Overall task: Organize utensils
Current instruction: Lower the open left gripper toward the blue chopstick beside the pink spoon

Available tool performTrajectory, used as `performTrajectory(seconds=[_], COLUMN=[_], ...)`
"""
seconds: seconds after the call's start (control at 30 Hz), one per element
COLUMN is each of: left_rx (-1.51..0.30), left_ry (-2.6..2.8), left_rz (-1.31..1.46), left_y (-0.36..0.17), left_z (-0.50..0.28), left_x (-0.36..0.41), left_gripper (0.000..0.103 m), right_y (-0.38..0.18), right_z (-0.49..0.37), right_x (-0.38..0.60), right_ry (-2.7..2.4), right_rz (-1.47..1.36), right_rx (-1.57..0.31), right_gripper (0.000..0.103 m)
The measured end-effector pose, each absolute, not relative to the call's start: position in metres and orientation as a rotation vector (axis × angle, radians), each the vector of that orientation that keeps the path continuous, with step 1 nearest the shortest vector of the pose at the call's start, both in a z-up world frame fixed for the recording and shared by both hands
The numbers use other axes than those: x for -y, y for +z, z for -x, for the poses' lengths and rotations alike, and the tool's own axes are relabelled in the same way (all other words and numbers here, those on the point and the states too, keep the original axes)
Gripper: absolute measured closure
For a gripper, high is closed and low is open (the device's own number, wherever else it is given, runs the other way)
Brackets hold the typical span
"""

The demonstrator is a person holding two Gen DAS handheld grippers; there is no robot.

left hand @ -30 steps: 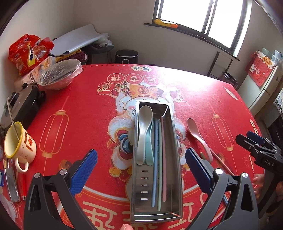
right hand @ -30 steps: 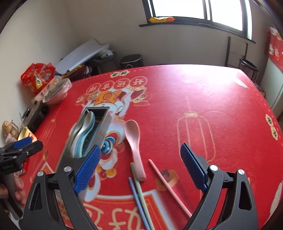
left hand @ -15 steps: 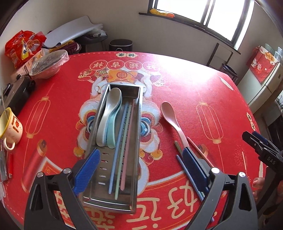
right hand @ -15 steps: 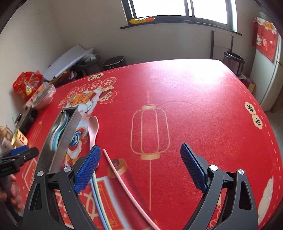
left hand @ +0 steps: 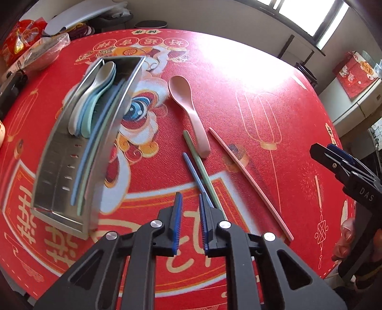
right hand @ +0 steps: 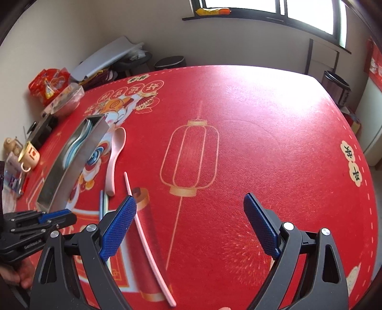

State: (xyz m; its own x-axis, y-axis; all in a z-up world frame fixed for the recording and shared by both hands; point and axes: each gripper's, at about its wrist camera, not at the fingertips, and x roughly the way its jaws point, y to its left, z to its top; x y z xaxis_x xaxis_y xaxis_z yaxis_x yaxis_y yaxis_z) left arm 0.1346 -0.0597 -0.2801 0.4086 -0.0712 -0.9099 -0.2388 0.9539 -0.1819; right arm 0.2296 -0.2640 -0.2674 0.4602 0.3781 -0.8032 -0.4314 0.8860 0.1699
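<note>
Bright daylight pours from the window (right hand: 274, 14) ahead, glaring white off the far tablecloth (left hand: 238, 66). Edges bend and darken; the tray (left hand: 59, 181) is slightly blurred.

Your tablecloth (left hand: 238, 71) is red with gold lanterns and a cartoon figure. Tray (left hand: 55, 181) is silver steel, holding grey, blue and green spoons. Loose spoon (left hand: 188, 107) is pink; chopsticks blue (left hand: 193, 171), green (left hand: 198, 159), pink (left hand: 248, 176). Your gripper pads (right hand: 118, 229) are blue, frames black.
</note>
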Motion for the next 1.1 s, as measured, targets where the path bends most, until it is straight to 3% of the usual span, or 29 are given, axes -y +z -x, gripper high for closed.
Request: performTrajectory(seconds=[0.4, 1.1], left_rx=[-1.202, -1.231], left_ry=[0.12, 0.153], left_rz=[0.389, 0.342], left_y=[-0.309, -0.319], left_z=[-0.132, -0.148], left_x=[0.093, 0.094], left_gripper=[0.095, 0.095], right_y=[-0.284, -0.286], right_z=[-0.234, -0.241], right_x=[0.288, 0.295], right_ry=[0.545, 0.543], right_rz=[0.095, 0.076], right_rx=[-1.012, -1.021], right_gripper=[0.015, 0.015])
